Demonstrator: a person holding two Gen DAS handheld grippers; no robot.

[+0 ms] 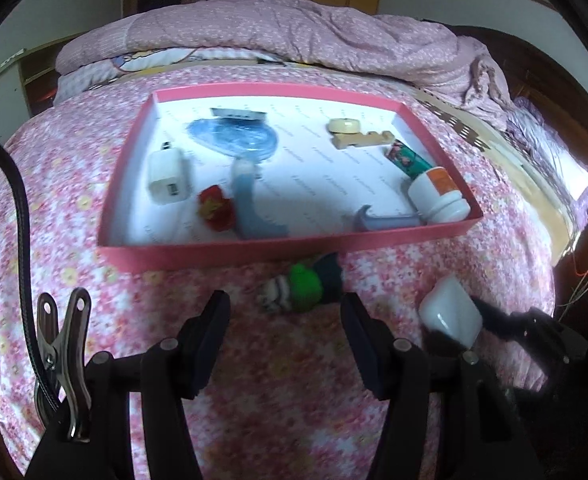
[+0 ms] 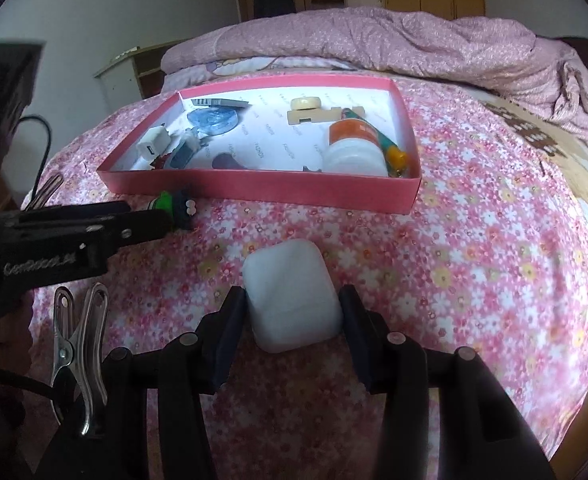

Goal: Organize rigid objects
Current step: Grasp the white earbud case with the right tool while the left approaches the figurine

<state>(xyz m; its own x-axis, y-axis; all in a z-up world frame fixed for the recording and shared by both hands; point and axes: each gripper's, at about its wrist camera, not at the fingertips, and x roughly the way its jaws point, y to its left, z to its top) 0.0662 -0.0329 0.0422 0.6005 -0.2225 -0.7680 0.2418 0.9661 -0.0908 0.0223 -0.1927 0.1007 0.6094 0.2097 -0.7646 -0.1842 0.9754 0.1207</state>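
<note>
A pink shallow box (image 1: 254,250) lies on the flowered bedspread and holds several small items, among them a white charger (image 1: 168,176) and a white bottle with an orange label (image 1: 437,196). A small green and dark toy figure (image 1: 301,290) lies on the spread just in front of the box's near wall. My left gripper (image 1: 288,320) is open, its fingertips either side of the toy's near end without touching it. In the right wrist view my right gripper (image 2: 292,312) is shut on a white rounded case (image 2: 290,292), both pads against its sides, low over the spread.
A folded pink quilt (image 1: 294,36) lies across the bed behind the box. A dark wooden bed frame (image 1: 533,68) rises at the right, and a low cabinet (image 2: 134,68) stands at the left. In the right wrist view the left gripper (image 2: 162,220) reaches in beside the toy (image 2: 174,202).
</note>
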